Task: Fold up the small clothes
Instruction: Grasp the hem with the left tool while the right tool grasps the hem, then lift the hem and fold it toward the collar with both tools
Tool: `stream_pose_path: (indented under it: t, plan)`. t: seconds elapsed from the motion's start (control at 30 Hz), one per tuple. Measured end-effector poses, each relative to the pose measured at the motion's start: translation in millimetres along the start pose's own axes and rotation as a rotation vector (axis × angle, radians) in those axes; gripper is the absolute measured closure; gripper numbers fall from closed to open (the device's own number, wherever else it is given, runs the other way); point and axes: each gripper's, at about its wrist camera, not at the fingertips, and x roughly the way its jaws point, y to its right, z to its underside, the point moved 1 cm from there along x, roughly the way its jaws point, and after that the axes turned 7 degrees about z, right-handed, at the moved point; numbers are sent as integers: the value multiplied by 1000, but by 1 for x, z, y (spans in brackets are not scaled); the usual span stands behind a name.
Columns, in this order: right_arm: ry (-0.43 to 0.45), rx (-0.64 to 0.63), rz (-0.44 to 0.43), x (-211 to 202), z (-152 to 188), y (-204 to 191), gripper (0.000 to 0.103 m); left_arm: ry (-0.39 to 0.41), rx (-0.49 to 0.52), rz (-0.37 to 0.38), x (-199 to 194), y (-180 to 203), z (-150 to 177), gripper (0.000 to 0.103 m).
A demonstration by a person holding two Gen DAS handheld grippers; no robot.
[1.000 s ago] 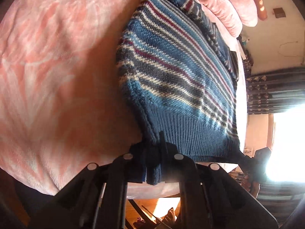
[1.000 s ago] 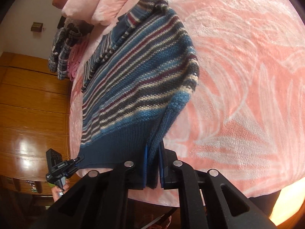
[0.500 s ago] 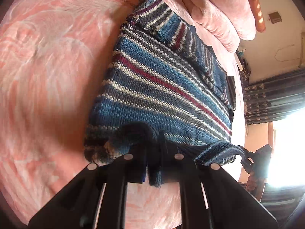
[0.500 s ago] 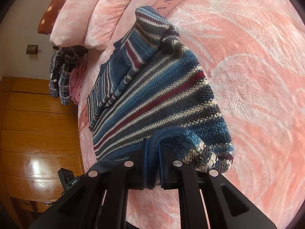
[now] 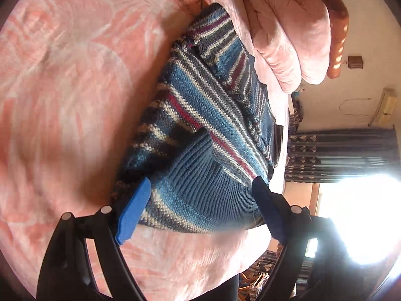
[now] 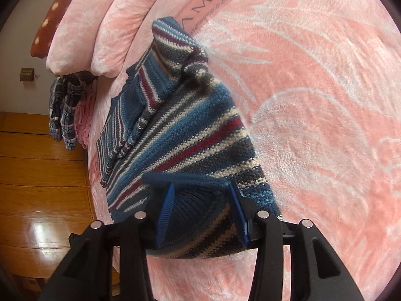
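Lying on a pink plush blanket (image 5: pixel 62 95) with a pale feather-like pattern, the striped knit sweater (image 5: pixel 200 115) is doubled over on itself, its dark blue ribbed hem (image 5: pixel 200 175) turned up onto the blue, white, grey and maroon stripes. The left gripper (image 5: pixel 200 190) has its blue-padded fingers spread wide on either side of the ribbed hem, not clamping it. The right gripper (image 6: pixel 200 195) likewise has its fingers apart, flanking the bulge of the folded hem at the sweater's other end. Pink pillows (image 6: pixel 105 25) sit beyond the sweater, with plaid clothing (image 6: pixel 62 110) at the bed's edge beside a wooden cabinet (image 6: pixel 37 188).
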Motion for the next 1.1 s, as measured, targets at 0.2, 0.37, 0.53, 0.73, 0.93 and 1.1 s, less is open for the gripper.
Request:
stream_pose_path:
  t: [0.2,0.37,0.53,0.73,0.93,1.1]
  plan:
    - [57,-56,37,-17,8,-5,58,-25,242,-203,17,27,-2,21]
    - [62,-121,93,-13,10,-15,58,-101,481,-371,63,52,-6,21]
    - [59,-153,118,-8,11,-20,58,-181,613,-463,101,57,-7,34]
    - [60,-226,148,-6,10,-33,58,-184,644,-472,102,57,-2,90]
    - [47,-381,217,5,6,-62,55,-141,623,-374,84,64,10,90]
    - [-3,-545,328,32,4,-88,43,-184,620,-438,103,52,5,69]
